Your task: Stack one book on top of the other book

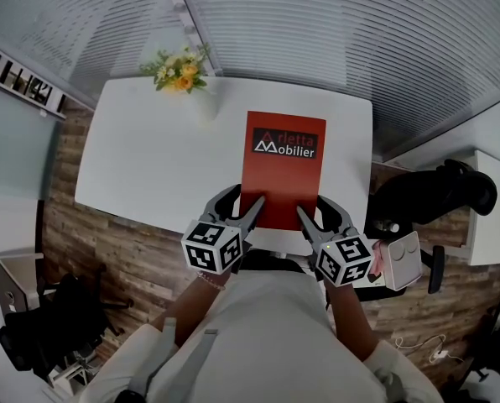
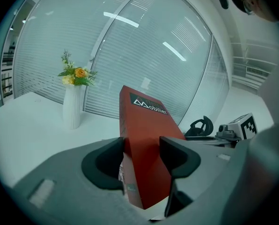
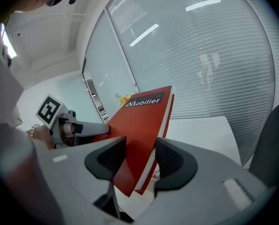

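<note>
Book (image 1: 282,170), red, clamped at both near corners by left tool (image 1: 248,201) and right tool (image 1: 315,210), apparently over table (image 1: 149,166).

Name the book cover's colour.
The book is red with a black label; best in head view.

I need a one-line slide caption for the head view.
The left tongs and right tongs grip the near end of a red book over a white table, flowers beyond.
</note>
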`<state>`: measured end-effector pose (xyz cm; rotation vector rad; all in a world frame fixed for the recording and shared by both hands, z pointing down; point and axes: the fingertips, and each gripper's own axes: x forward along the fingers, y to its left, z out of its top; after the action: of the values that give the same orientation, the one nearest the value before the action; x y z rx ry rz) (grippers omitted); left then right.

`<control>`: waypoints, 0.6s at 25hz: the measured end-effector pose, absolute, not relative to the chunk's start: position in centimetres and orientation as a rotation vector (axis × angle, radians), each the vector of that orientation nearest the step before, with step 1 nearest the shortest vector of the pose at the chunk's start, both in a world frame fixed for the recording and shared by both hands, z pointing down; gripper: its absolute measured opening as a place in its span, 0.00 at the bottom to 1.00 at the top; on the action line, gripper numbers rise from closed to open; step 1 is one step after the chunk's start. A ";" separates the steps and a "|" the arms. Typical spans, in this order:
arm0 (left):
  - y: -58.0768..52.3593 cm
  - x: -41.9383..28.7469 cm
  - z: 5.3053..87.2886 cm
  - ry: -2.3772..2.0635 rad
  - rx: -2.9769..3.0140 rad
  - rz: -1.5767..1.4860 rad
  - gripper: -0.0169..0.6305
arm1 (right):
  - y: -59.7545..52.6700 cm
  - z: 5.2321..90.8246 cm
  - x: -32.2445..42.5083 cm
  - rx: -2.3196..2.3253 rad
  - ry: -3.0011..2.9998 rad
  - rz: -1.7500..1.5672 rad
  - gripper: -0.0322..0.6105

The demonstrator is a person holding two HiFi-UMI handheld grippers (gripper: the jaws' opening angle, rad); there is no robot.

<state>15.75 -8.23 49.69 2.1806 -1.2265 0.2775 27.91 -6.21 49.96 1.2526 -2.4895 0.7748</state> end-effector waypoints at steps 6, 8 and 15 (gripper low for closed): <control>-8.8 14.2 50.0 -1.205 2.183 0.279 0.40 | -6.6 50.1 26.4 1.268 -2.475 0.778 0.35; -9.0 14.0 49.9 -1.195 2.192 0.282 0.40 | -6.7 50.0 26.1 1.273 -2.474 0.774 0.35; -9.1 13.7 51.3 -1.165 2.175 0.284 0.40 | -6.8 51.1 25.8 1.276 -2.441 0.776 0.35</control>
<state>13.73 -9.08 51.27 2.1748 -1.1648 0.2836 25.82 -6.78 51.09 1.2760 -2.4412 0.7759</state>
